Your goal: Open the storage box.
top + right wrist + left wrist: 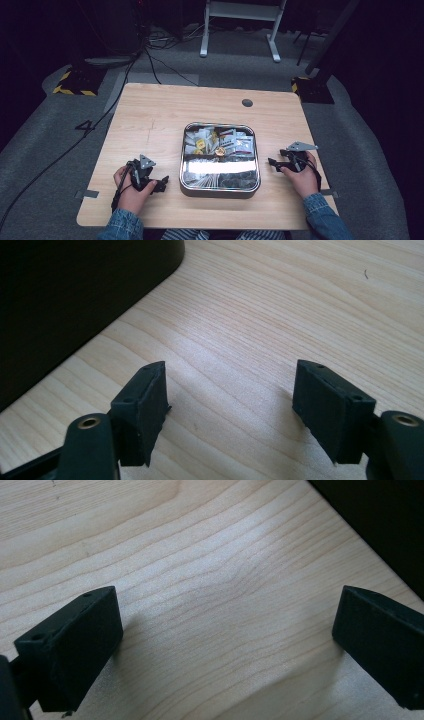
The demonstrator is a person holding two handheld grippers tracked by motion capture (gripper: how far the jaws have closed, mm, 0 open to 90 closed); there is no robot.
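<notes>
High view first: a square metal tray (pixel 220 186) sits in the middle of the wooden table (pixel 150 115), its far half heaped with small sachets (pixel 220 140) and its near half bare and shiny. The left gripper (pixel 162 183) rests on the tabletop just left of the tray and the right gripper (pixel 272 162) just right of it, both pointing inward toward its walls, neither touching. Looking along each gripper's own view, both pairs of jaws stand wide apart over bare wood with nothing between them; the dark wall at the edge of the right gripper view I take to be the tray's side. To my eye nothing has been started on the sachets: this is the ready stance. The next move, I'd judge, calls for lifting one gripper over the rim and coming down on a single sachet without snagging its neighbours.
</notes>
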